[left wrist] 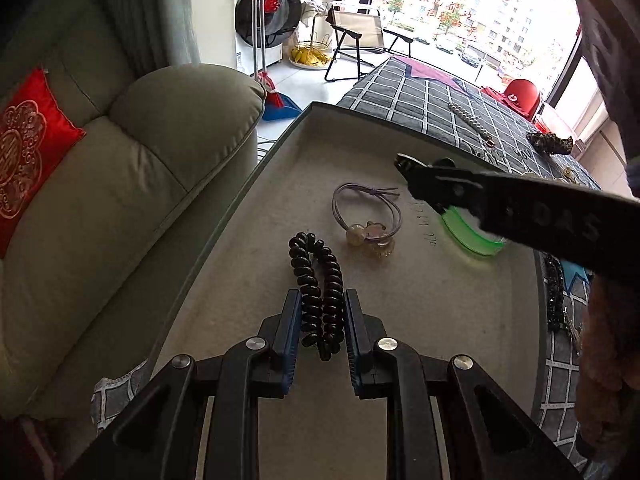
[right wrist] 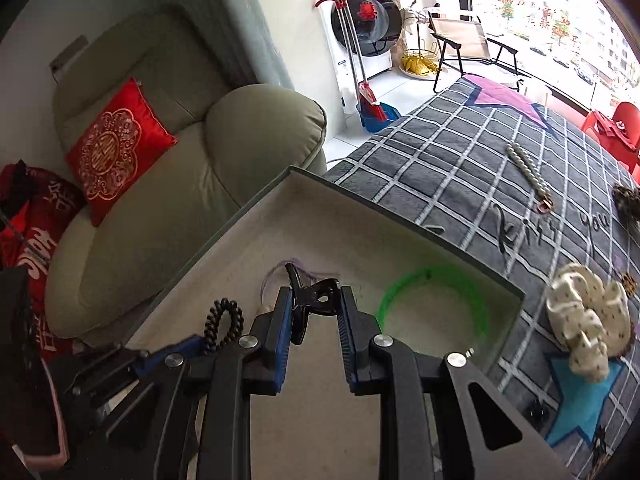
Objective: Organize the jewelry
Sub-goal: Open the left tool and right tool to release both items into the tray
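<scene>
My left gripper (left wrist: 322, 296) is shut on a black spiral coil hair tie (left wrist: 320, 276), which runs forward from the blue pads over the floor of a shallow grey tray (left wrist: 256, 172). Beyond it in the tray lie a purple hair tie with clear beads (left wrist: 368, 220) and a green bangle (left wrist: 472, 240). The right gripper (left wrist: 404, 162) reaches in from the right above the bangle. In the right wrist view, my right gripper (right wrist: 316, 292) is shut on a black hair clip (right wrist: 310, 304) over the tray (right wrist: 380, 232). The left gripper (right wrist: 198, 342) with the coil (right wrist: 224, 320) is at lower left, and the green bangle (right wrist: 432, 300) lies just right.
The tray sits on a grey checked blanket (right wrist: 440, 152). On the blanket lie a pearl bracelet (right wrist: 528, 176), a white dotted scrunchie (right wrist: 584, 320) and a leopard-print scrunchie (left wrist: 550, 144). A beige armchair (right wrist: 160, 208) with a red cushion (right wrist: 116, 148) stands left of the tray.
</scene>
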